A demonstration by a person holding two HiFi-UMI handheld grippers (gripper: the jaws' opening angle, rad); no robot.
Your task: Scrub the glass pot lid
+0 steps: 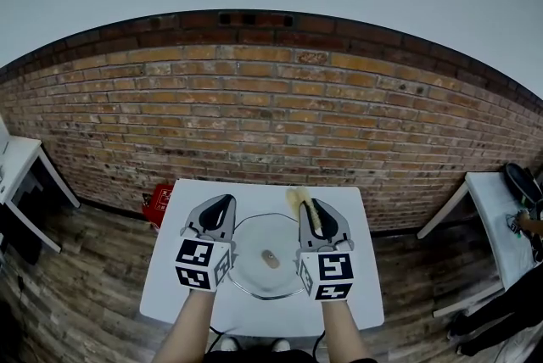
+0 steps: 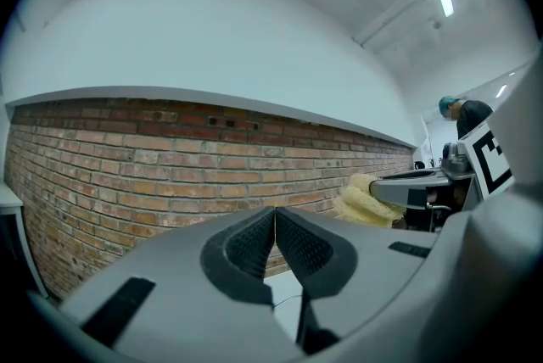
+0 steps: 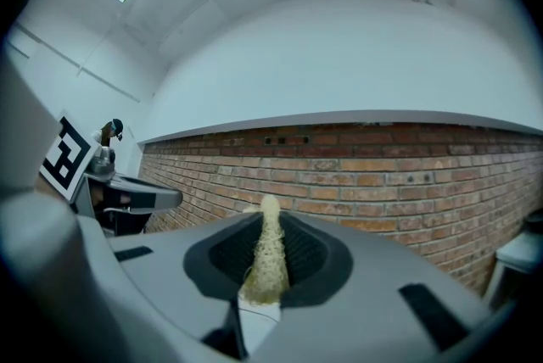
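Observation:
The glass pot lid lies flat on the white table, its brown knob at the centre. My left gripper is held over the lid's left edge, shut, its pads together with nothing between them. My right gripper is over the lid's right edge, shut on a yellow loofah scrubber that pokes out past the jaws. In the left gripper view the scrubber sticks out of the right gripper's tip. Both grippers point level toward the brick wall.
A brick wall stands just behind the table. A red object sits on the wooden floor at the table's left. White tables stand at the far left and far right.

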